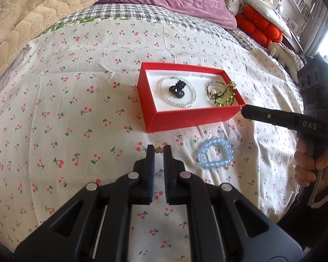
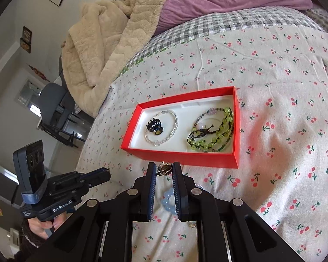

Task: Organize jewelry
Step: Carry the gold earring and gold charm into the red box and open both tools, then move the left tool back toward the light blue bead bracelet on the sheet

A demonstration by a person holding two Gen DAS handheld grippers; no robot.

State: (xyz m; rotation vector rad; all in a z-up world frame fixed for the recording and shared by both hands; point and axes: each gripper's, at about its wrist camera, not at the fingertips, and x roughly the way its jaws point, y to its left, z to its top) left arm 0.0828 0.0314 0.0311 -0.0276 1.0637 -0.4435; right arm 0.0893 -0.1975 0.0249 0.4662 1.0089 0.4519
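Left gripper point(image 1: 159, 149) nearly closed, pinching small gold trinket point(image 1: 158, 146) at fingertips, lower centre of frame. Right gripper point(image 2: 165, 168) clamped on gold charm piece point(image 2: 164, 168). Red jewelry box point(image 1: 185, 118) above, mid-frame. Blue bead bracelet point(image 1: 216, 155) on cherry-print bedsheet point(image 1: 54, 109), right of left gripper tips.

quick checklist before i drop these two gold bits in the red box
1. Left gripper pinching its small gold piece: ok.
2. Right gripper pinching the other gold piece: ok.
3. Red box open, no lid in the way: ok.
4. Bare white floor left in the box beside the clear bead bracelet and green bead bracelet: ok, but tight.
5. All jewelry off the bedspread: not ok, the blue bead bracelet lies outside the box.
6. The gold pieces are a matching pair: cannot tell.
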